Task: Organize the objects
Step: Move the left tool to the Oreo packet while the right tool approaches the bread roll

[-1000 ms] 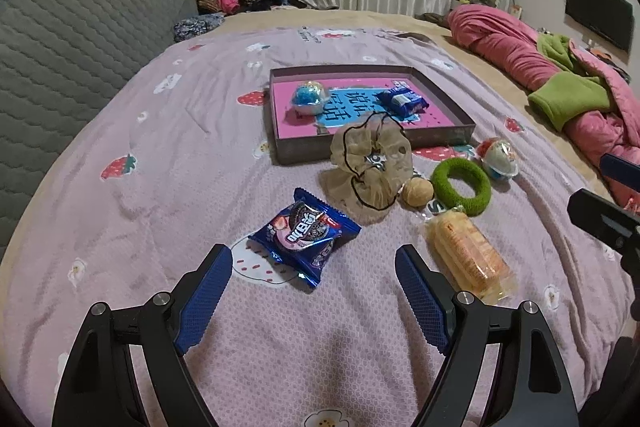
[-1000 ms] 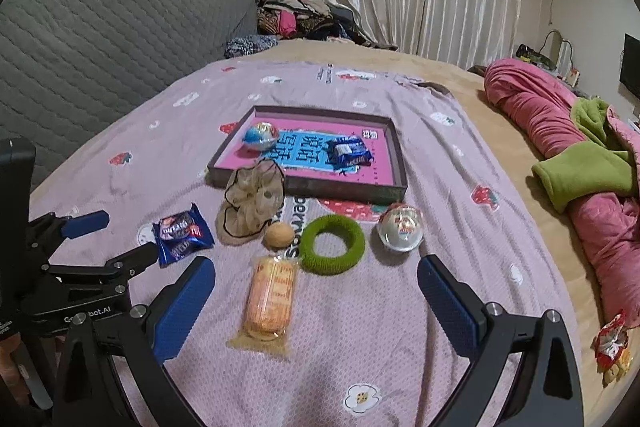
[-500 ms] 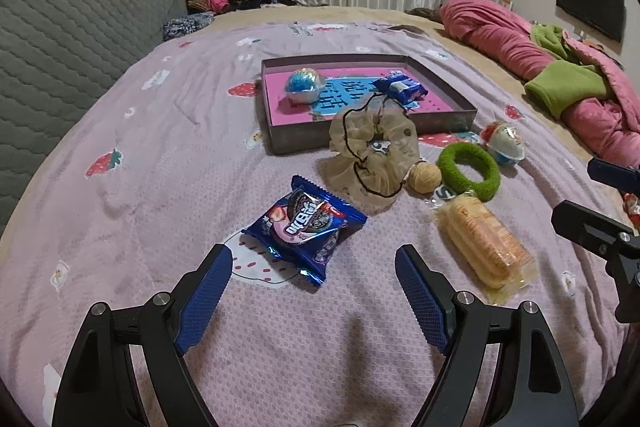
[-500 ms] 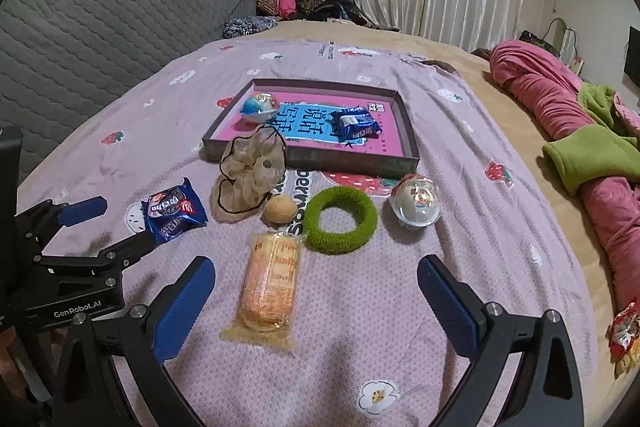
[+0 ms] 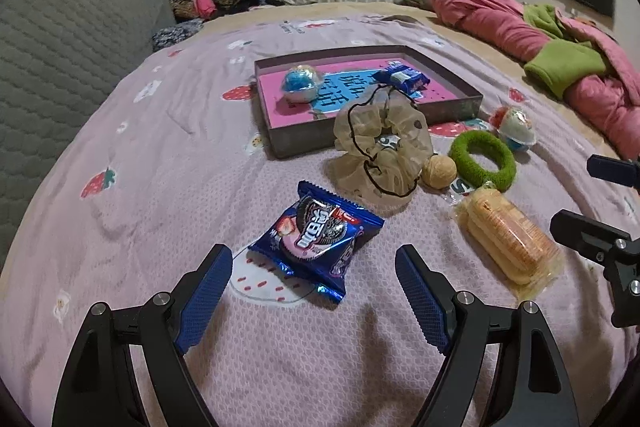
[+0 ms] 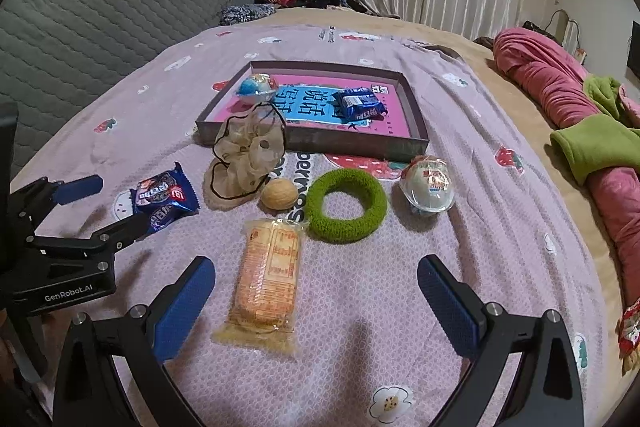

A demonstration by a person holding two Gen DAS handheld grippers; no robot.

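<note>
Fingers spread wide on both grippers, holding nothing.
Left gripper (image 5: 314,263) frames the cookie packet (image 5: 316,233); right gripper (image 6: 316,277) frames the cracker pack (image 6: 266,277), untouched.

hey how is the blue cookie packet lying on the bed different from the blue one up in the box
The cookie packet on the bed lies on the purple sheet, near the left tool; the packet in the box rests on the pink floor of the box. The bed packet shows a picture of dark cookies with pink; the boxed one shows mostly a white label. The bed packet looks bigger, though it is nearer the cameras. Both are shiny blue sealed wrappers.
</note>
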